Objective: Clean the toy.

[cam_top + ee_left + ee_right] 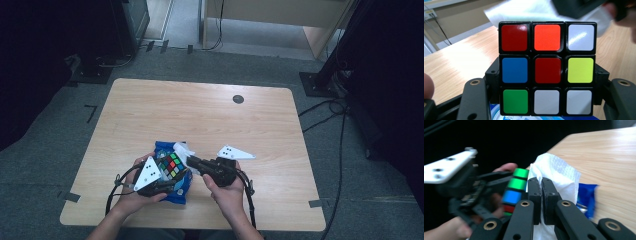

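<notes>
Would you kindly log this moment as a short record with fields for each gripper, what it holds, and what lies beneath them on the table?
left gripper: shut on the puzzle cube, jaws pressing its two sides
cube face toward left gripper view: top row red, orange, white; middle blue, red, yellow; bottom green, white, white
right gripper: shut on the white tissue, held right beside the cube
blue packet: lying on the table under both grippers
table: light wood
</notes>
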`<action>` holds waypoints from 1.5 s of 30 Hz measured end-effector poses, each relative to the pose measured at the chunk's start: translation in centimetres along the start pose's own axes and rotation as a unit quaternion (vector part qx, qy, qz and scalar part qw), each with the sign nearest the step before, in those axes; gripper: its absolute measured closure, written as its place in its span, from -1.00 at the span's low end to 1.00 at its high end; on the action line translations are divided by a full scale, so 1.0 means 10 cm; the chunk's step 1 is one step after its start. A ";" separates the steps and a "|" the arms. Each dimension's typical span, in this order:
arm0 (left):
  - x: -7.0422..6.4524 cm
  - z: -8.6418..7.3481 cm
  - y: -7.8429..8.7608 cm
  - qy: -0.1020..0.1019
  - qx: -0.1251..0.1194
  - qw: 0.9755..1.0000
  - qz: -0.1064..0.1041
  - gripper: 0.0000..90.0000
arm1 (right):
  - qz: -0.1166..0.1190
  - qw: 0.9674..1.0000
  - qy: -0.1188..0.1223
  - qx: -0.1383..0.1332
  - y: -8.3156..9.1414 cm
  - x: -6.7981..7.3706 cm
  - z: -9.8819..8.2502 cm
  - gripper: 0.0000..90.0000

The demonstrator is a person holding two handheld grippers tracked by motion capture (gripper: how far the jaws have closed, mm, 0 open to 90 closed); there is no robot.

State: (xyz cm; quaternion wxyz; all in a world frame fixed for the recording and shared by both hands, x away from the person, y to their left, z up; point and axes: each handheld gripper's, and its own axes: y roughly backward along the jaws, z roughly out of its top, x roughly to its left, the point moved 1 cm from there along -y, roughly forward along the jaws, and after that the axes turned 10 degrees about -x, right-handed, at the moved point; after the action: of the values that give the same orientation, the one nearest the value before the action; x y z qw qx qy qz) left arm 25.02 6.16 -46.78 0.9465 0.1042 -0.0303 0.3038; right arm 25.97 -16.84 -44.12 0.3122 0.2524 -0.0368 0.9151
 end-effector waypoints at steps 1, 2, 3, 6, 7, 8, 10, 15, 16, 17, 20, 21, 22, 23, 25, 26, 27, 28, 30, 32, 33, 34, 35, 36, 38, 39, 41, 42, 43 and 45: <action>-0.01 0.00 -0.01 -0.001 0.000 1.000 -0.002 -0.25 | -0.004 1.000 -0.003 0.000 0.00 -0.02 0.00 0.97; -0.02 0.00 -0.01 -0.002 0.001 1.000 -0.006 -0.25 | -0.008 1.000 -0.002 -0.002 0.00 -0.03 0.00 0.97; -0.05 -0.01 -0.03 -0.006 0.004 1.000 -0.012 -0.25 | -0.011 1.000 0.000 -0.003 -0.01 -0.02 0.00 0.97; -0.10 -0.02 -0.07 -0.015 0.013 1.000 -0.009 -0.25 | 0.005 1.000 -0.004 -0.007 -0.05 0.07 -0.01 0.97; -0.10 -0.02 -0.08 -0.013 0.016 1.000 -0.004 -0.25 | 0.016 1.000 -0.004 -0.007 -0.07 0.12 -0.01 0.96; -0.09 -0.02 -0.08 -0.012 0.017 1.000 -0.001 -0.25 | 0.029 1.000 -0.002 -0.004 -0.07 0.17 0.00 0.96; -0.04 -0.01 -0.06 -0.002 0.013 1.000 0.004 -0.25 | 0.045 0.999 0.006 0.000 -0.08 0.23 0.01 0.96; 0.11 0.02 0.04 0.016 -0.002 1.000 0.019 -0.25 | 0.032 0.999 -0.001 -0.001 -0.05 0.14 0.01 0.96; 0.13 0.03 0.07 0.020 -0.006 1.000 0.021 -0.25 | 0.021 1.000 -0.005 -0.001 -0.03 0.09 0.00 0.96; 0.16 0.04 0.09 0.026 -0.011 0.999 0.022 -0.25 | 0.009 1.000 -0.009 -0.001 -0.02 0.04 -0.01 0.96; 0.19 0.06 0.11 0.037 -0.023 0.999 0.023 -0.25 | -0.039 0.999 -0.010 0.001 -0.02 -0.09 -0.03 0.95; 0.19 0.06 0.12 0.036 -0.026 0.999 0.025 -0.25 | -0.052 0.999 -0.007 0.002 -0.02 -0.12 -0.04 0.92; 0.18 0.06 0.11 0.035 -0.026 0.999 0.026 -0.25 | -0.064 0.998 0.000 0.002 -0.03 -0.14 -0.05 0.83; 0.18 0.06 0.11 0.034 -0.026 0.999 0.026 -0.25 | -0.081 0.997 0.012 -0.002 -0.03 -0.15 -0.05 0.69; 0.18 0.06 0.10 0.033 -0.025 0.999 0.031 -0.25 | -0.099 0.995 0.021 -0.013 -0.02 -0.15 -0.04 0.44; 0.18 0.06 0.10 0.034 -0.025 0.999 0.032 -0.25 | -0.099 0.995 0.017 -0.020 -0.02 -0.14 -0.03 0.28; 0.18 0.05 0.10 0.035 -0.025 0.999 0.032 -0.25 | -0.097 0.995 0.013 -0.029 -0.01 -0.12 -0.02 0.12; 0.18 0.05 0.10 0.033 -0.025 0.999 0.033 -0.25 | -0.092 0.995 0.003 -0.035 0.00 -0.10 0.00 0.01; 0.17 0.06 0.09 0.032 -0.026 0.999 0.035 -0.25 | -0.087 0.995 -0.006 -0.045 0.00 -0.04 0.03 -0.20; 0.16 0.07 0.09 0.033 -0.028 0.998 0.034 -0.25 | -0.087 0.995 -0.002 -0.049 0.00 0.01 0.05 -0.28; 0.16 0.07 0.09 0.033 -0.028 0.998 0.035 -0.25 | -0.079 0.996 -0.013 -0.048 -0.01 0.03 0.06 -0.33; 0.15 0.07 0.09 0.032 -0.028 0.998 0.035 -0.25 | -0.072 0.996 -0.018 -0.047 -0.02 0.04 0.05 -0.39; 0.13 0.08 0.09 0.031 -0.029 0.999 0.035 -0.25 | -0.065 0.997 -0.027 -0.041 -0.03 0.06 0.05 -0.46; 0.12 0.08 0.08 0.031 -0.029 0.998 0.035 -0.25 | -0.056 0.997 -0.026 -0.037 -0.06 0.11 0.03 -0.52; 0.09 0.08 0.06 0.030 -0.028 0.999 0.034 -0.25 | -0.047 0.998 -0.020 -0.028 -0.11 0.20 0.01 -0.63; 0.07 0.07 0.05 0.028 -0.027 0.999 0.033 -0.25 | -0.046 0.998 -0.017 -0.024 -0.13 0.23 0.00 -0.67; 0.03 0.07 0.03 0.020 -0.026 0.999 0.033 -0.25 | -0.051 0.998 -0.013 -0.016 -0.19 0.29 -0.03 -0.66; 0.01 0.08 0.02 0.019 -0.026 0.999 0.033 -0.25 | -0.056 0.998 -0.012 -0.011 -0.21 0.30 -0.05 -0.66; 0.00 0.08 0.01 0.018 -0.028 0.999 0.032 -0.25 | -0.059 0.998 -0.016 -0.004 -0.23 0.30 -0.08 -0.65; -0.04 0.09 0.00 0.013 -0.028 0.999 0.030 -0.25 | -0.059 0.998 -0.029 0.008 -0.26 0.30 -0.12 -0.58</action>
State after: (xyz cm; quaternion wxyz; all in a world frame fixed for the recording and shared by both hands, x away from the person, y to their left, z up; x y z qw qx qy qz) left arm 24.68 5.75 -45.94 0.9397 0.0732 -0.0299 0.3327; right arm 24.98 -12.84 -43.95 0.3628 0.2834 -0.0240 0.8874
